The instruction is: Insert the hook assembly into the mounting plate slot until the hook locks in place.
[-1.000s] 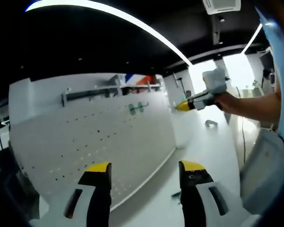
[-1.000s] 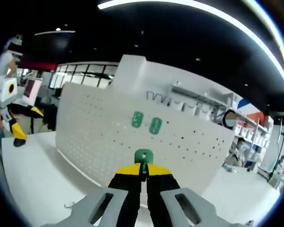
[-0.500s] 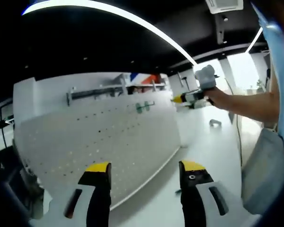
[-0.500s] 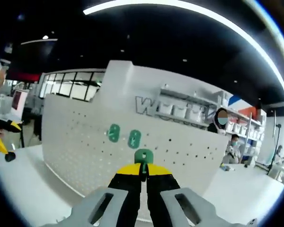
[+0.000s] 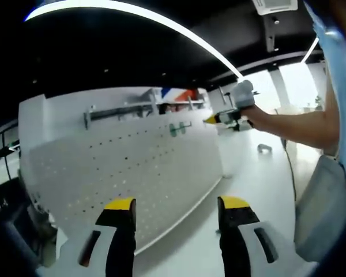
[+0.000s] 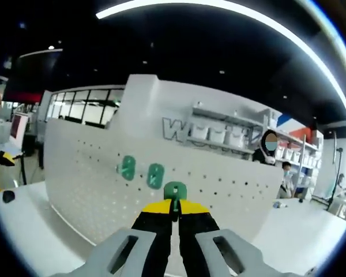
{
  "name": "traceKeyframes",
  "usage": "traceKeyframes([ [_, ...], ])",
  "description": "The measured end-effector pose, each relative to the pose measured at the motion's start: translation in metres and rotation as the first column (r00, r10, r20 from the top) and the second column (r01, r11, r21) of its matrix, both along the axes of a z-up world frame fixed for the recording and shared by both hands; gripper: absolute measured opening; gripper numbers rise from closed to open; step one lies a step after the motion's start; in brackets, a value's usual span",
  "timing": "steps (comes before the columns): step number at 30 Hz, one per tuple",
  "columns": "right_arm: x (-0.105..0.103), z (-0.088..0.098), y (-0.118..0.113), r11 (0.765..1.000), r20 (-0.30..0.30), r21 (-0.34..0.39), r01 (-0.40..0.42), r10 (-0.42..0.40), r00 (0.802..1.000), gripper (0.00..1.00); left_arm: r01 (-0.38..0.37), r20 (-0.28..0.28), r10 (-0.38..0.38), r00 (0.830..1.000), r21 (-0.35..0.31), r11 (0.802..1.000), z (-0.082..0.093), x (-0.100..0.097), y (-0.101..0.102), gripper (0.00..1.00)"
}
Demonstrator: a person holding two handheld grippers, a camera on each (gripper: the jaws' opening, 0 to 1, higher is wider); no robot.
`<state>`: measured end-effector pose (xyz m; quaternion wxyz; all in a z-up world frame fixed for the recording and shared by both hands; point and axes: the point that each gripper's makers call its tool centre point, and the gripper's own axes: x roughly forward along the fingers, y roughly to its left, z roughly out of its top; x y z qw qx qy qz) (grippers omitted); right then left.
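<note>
Right claw point(image 6: 174, 210): pressed together on the small green plastic hook assembly point(image 6: 175, 190), which stands up out of the yellow tips.
Left claw point(image 5: 177, 203): spread apart, holding nothing, low over the white tabletop point(image 5: 248, 179).
Mounting plate: large white upright perforated board point(image 6: 92, 179) standing on the tabletop, straight ahead of the right claw.
Hooks already on the board: two green plastic hooks point(image 6: 141, 172) side by side, just up and to the left of the held one in the right gripper view.
Key relation: held hook points along the claw toward the board face; free holes lie directly beyond it, to the right of the two mounted hooks; whether it touches the board cannot be told.
Nearer hand: the right one, seen in the left gripper view as the right claw point(image 5: 210, 120) beside the green hooks point(image 5: 176, 129); the left one is well apart from them.
Change from half a second ago: right claw closer to the board and shifted right along it, the mounted hooks now further left in its view; left claw almost unchanged.
</note>
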<state>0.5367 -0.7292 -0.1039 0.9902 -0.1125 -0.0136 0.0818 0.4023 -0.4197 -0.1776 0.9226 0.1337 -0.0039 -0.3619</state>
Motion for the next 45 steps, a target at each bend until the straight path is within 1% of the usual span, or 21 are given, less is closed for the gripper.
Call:
traceKeyframes([
  [11, 0.022, 0.003, -0.003, 1.0, 0.008, -0.001, 0.009, -0.009, 1.0, 0.01, -0.011, -0.001, 0.011, 1.0, 0.0, 1.0, 0.0, 0.004, 0.003, 0.59],
  [18, 0.036, 0.004, -0.004, 1.0, 0.029, 0.011, 0.022, -0.022, 0.999, 0.01, -0.015, -0.005, 0.015, 1.0, 0.004, 1.0, -0.001, 0.007, 0.004, 0.58],
  [23, 0.04, 0.008, -0.007, 0.999, 0.058, 0.024, 0.033, -0.035, 0.998, 0.01, -0.017, -0.007, 0.017, 1.0, 0.004, 1.0, -0.001, 0.008, 0.005, 0.57],
  [34, 0.049, 0.008, -0.01, 0.997, 0.081, 0.056, 0.044, -0.048, 0.996, 0.01, -0.014, -0.007, 0.014, 1.0, 0.005, 1.0, 0.0, 0.011, 0.004, 0.56],
  [45, 0.056, 0.008, -0.01, 0.996, 0.08, 0.077, 0.038, -0.044, 0.996, 0.01, -0.013, -0.006, 0.013, 1.0, 0.008, 1.0, 0.001, 0.013, 0.003, 0.57],
])
